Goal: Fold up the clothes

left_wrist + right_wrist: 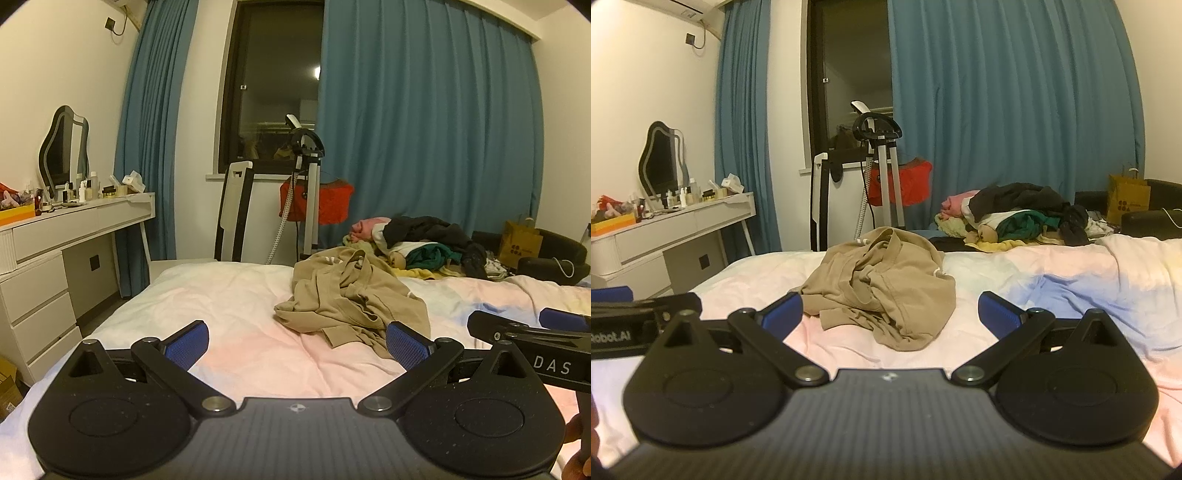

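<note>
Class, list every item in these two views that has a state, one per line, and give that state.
Left gripper: open, holding nothing.
Right gripper: open, holding nothing.
Tan garment: crumpled on the bed, unfolded.
Clothes pile: heaped, unfolded.
Curtains: partly drawn, window gap showing.
Desk drawers: shut.
Paper bag: upright.

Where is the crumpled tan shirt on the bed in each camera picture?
Left wrist view: the crumpled tan shirt lies right of middle on the pink bed sheet.
Right wrist view: it lies near the middle.
Shared landmark: the red cloth on the stand behind the bed.
</note>
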